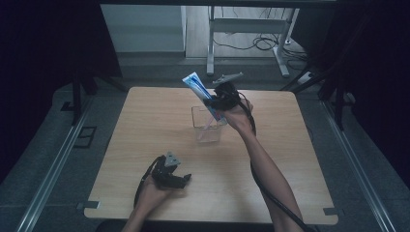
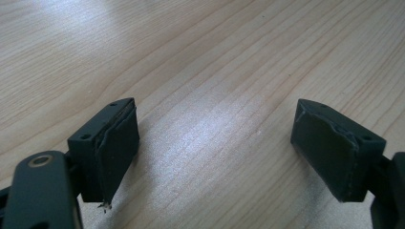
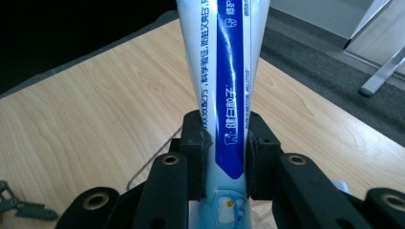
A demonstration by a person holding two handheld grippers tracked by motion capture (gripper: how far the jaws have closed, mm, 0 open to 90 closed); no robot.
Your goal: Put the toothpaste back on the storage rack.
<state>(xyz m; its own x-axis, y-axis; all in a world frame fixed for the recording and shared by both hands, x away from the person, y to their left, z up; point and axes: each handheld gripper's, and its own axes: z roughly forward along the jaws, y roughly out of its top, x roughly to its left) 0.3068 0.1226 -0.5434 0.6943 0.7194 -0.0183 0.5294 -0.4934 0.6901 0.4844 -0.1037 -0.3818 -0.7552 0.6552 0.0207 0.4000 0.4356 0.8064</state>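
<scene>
Above the clear, square-walled plastic cup [image 1: 208, 124] on the pale wood-grain surface [image 1: 145, 121], right gripper [image 1: 212, 102] fingers clamp a glossy blue-and-white toothpaste tube [image 1: 197, 87], tilted; left gripper [image 1: 186, 179] fingers spread, empty.

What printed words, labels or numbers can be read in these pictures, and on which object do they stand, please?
"健白", then a character or two I cannot make out: white print on the blue stripe of the toothpaste tube, held in the right tongs.
Small dark Chinese print along the tube's white side: too small to read.
</scene>
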